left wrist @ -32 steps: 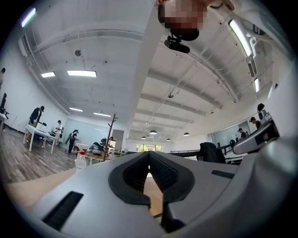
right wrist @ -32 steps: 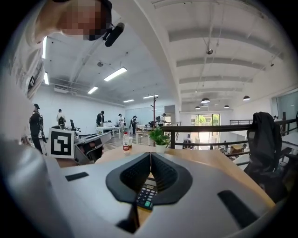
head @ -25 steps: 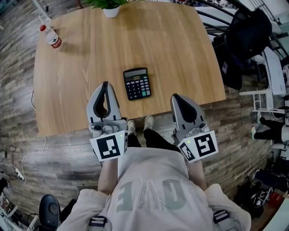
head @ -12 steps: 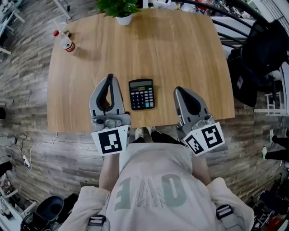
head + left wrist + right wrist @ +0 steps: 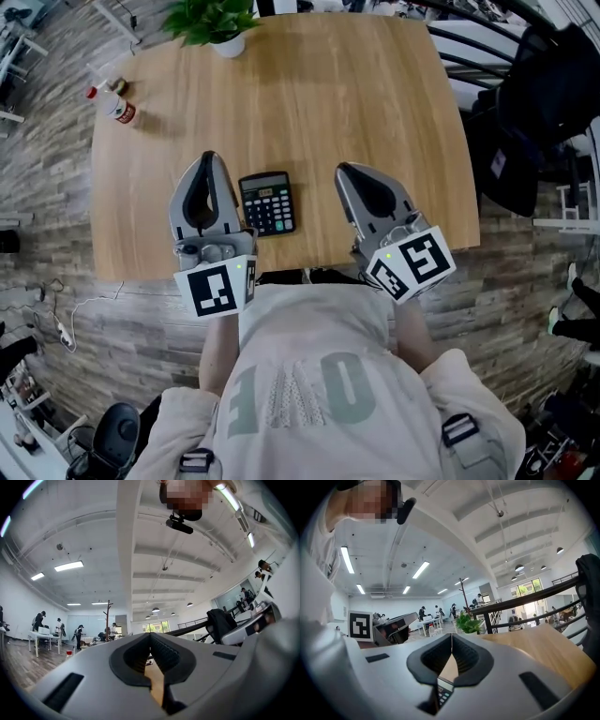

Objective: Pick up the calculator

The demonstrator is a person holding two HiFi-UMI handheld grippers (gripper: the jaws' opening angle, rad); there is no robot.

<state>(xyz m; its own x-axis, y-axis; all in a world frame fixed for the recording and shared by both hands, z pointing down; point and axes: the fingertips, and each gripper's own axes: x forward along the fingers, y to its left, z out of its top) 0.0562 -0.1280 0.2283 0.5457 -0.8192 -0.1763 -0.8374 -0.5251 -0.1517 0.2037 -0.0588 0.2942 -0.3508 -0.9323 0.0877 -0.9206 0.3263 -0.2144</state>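
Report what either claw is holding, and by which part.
Nothing is held. The left claw and the right claw are both shut and empty, flanking the calculator, which lies untouched on the table.

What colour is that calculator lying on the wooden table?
The calculator is black with a pale display; the head view shows it best.

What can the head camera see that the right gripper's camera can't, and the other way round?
Only the head view shows the square-marker cube on the right gripper and the whole keypad of the calculator. Only the right gripper view shows ceiling lights and people at distant desks. Both show the calculator, the potted plant and the wooden table.
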